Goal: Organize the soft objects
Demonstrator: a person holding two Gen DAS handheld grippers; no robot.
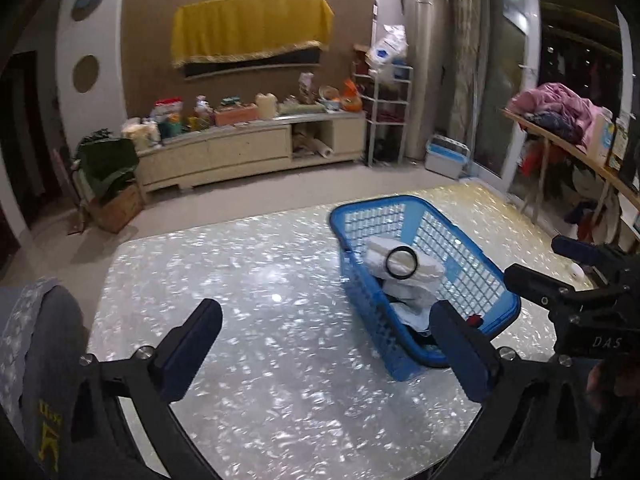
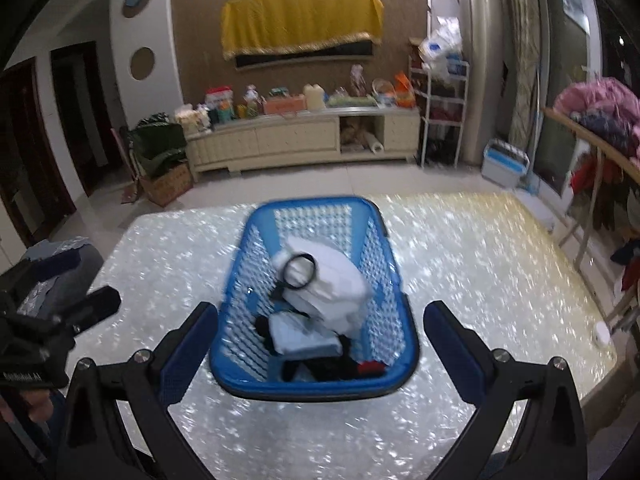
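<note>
My left gripper and right gripper hang wide open and empty above the counter; soft items, white bundle topmost, sit gathered in the blue basket.

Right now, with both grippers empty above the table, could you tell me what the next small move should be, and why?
Probably swing the left gripper toward the grey cloth at the table's left edge. Both it and the right gripper stand open and empty, the blue basket already holds the white bundle and other folded pieces, and that cloth looks like the only soft thing outside it.
</note>
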